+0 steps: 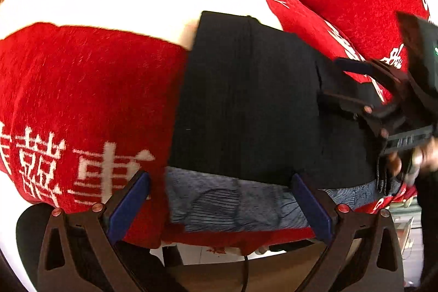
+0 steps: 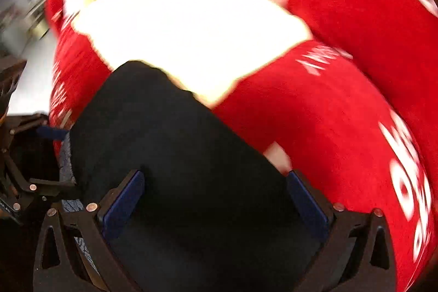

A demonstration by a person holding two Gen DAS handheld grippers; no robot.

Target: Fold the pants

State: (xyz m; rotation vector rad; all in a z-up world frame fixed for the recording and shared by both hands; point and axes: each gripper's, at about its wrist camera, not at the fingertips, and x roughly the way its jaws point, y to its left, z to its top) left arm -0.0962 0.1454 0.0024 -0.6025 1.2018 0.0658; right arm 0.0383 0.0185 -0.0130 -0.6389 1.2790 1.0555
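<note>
Pants (image 1: 246,100), black, lie on red-and-white blanket (image 1: 82,78); left gripper (image 1: 219,199) and, seemingly, right gripper (image 2: 216,196) spread wide, holding nothing.

light: bright, white patch blown out | right view motion-blurred | fisheye edges dark, curved

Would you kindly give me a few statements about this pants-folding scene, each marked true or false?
1. The pants are black. True.
2. The left gripper is shut on the pants. False: its fingers stand wide apart, holding nothing.
3. The pants lie on a red blanket with white characters. True.
4. The right gripper is clamped shut. False: its fingers are spread open over the pants.
5. A blue-grey patterned cloth shows at the pants' near edge. True.
</note>
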